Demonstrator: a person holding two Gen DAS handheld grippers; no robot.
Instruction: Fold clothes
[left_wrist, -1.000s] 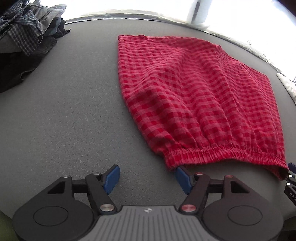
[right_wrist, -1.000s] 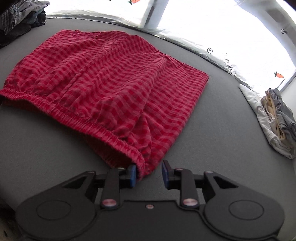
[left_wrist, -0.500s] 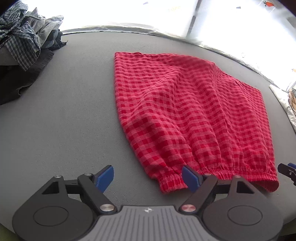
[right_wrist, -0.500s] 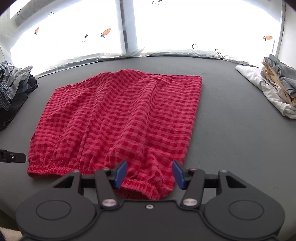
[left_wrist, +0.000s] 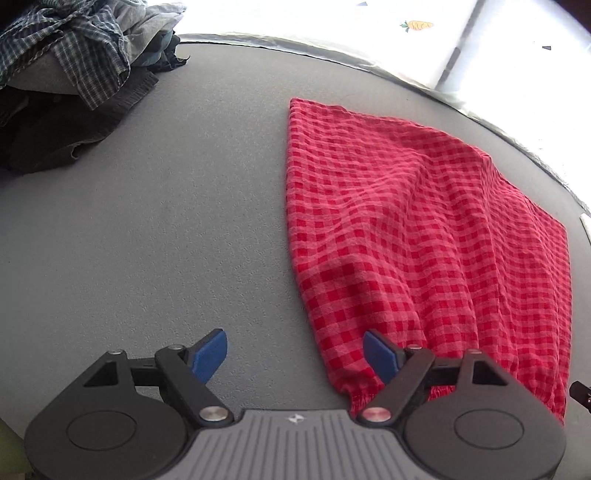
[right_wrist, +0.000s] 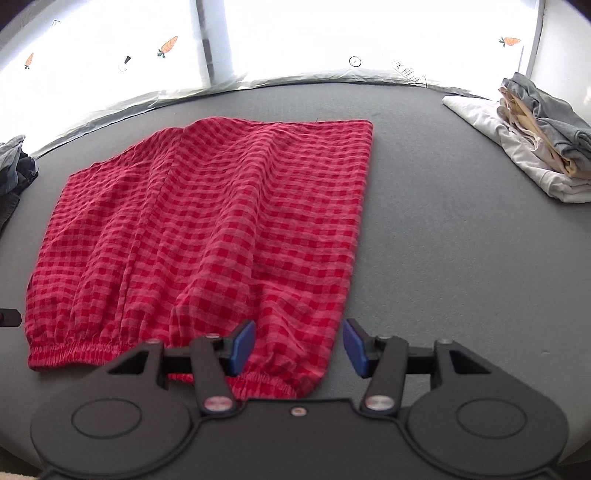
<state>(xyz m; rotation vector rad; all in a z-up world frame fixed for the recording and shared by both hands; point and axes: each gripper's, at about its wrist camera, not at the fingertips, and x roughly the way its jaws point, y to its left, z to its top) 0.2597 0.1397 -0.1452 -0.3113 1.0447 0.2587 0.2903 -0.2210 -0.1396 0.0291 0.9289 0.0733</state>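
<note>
A red checked garment (left_wrist: 424, 236) with an elastic waistband lies flat on the grey table (left_wrist: 166, 221), waistband toward me. It also shows in the right wrist view (right_wrist: 221, 229). My left gripper (left_wrist: 295, 354) is open and empty above the table, just left of the waistband's left corner; its right finger overlaps the cloth edge. My right gripper (right_wrist: 299, 345) is open and empty, over the waistband's right corner. Neither holds the cloth.
A heap of dark and plaid clothes (left_wrist: 66, 74) lies at the far left. A folded stack of white, beige and grey clothes (right_wrist: 535, 136) sits at the far right. A bright window with carrot stickers (right_wrist: 168, 46) runs behind the table.
My right gripper has let go of the waistband corner and opened wide. The garment now lies flat. Both grippers have drawn back and swung toward the garment's two sides.
</note>
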